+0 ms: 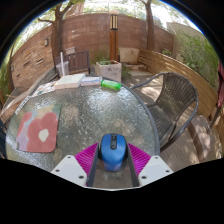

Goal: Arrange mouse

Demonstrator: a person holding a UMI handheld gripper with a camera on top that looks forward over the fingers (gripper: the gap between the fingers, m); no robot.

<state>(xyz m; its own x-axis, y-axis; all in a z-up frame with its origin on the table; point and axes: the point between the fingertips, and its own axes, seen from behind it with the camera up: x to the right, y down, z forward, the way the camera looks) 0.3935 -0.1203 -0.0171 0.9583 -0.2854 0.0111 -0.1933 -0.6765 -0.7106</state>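
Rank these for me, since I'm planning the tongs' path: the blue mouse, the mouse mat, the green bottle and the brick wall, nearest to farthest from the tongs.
1. Blue computer mouse: between the open tongs.
2. Pink-and-grey mouse mat: ahead, left, on the round glass table.
3. Green bottle: table's far side.
4. Red brick wall: beyond the table.

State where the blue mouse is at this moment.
In the gripper view, the blue mouse sits between the jaws' pink pads, on the round glass table, right of the mouse pad.

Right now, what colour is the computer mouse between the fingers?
Blue computer mouse, clearest in the gripper view.
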